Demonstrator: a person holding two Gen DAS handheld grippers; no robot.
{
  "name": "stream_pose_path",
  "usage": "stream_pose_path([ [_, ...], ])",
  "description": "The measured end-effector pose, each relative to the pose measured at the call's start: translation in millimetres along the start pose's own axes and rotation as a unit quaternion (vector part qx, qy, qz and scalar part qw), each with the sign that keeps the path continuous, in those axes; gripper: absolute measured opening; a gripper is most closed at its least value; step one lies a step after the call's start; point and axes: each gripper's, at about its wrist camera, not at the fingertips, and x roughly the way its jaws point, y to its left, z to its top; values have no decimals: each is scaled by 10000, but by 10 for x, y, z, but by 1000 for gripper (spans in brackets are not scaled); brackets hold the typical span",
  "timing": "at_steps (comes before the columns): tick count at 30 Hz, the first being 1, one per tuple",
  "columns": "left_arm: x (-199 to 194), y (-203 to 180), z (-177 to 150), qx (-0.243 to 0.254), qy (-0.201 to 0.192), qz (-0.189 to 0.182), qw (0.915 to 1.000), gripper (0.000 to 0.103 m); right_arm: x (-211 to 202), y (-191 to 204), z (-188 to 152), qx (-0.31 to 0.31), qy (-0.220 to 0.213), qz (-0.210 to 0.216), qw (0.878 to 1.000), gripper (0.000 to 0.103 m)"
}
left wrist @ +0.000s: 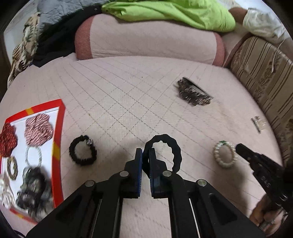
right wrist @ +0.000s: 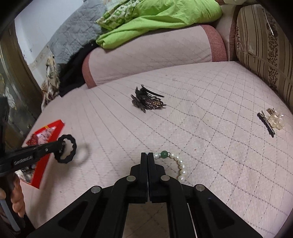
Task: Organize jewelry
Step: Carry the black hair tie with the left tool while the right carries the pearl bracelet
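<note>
My left gripper (left wrist: 145, 152) is shut on a black hair tie (left wrist: 175, 148) and holds it above the pink quilted sofa seat; it also shows in the right wrist view (right wrist: 67, 149). A red-rimmed box (left wrist: 58, 128) at the left holds scrunchies, bracelets and clips. A second black hair tie (left wrist: 82, 151) lies beside the box. My right gripper (right wrist: 147, 155) is shut, its tips at the edge of a pearl bracelet (right wrist: 180, 164) with a green bead; whether it pinches the bracelet is hidden. A dark beaded hair clip (right wrist: 148, 101) lies mid-seat.
A small clear-bead clip (right wrist: 272, 119) lies at the right near a striped cushion (right wrist: 265, 45). A pink bolster (left wrist: 146, 40) with green cloth (left wrist: 174, 12) on it bounds the back. Dark and grey clothes pile at the back left.
</note>
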Motion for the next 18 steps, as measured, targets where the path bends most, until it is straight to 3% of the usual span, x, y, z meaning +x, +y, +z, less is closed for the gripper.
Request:
stream_pose_path([
  [3, -209, 14, -83, -61, -117, -91, 9999, 6, -74, 16, 13, -48, -23, -28, 10000, 2],
  [5, -269, 3, -137, -19, -146, -46, 9999, 6, -60, -45, 9, -30, 85, -291, 9995, 6],
  [8, -203, 15, -242, -21, -1, -38, 10000, 6, 27, -204, -34, 176, 299, -411, 9986, 40],
  [12, 86, 35, -403, -114, 340, -90, 9993, 6, 217, -253, -126, 156, 588, -553, 9966, 40],
  [16, 377, 57, -513, -162, 646, -52, 9978, 7, 280, -202, -131, -39, 496, -742, 9960, 40],
  [18, 388, 78, -528, -213, 561, -93, 9982, 8, 319, -179, -146, -160, 478, -811, 9954, 41],
])
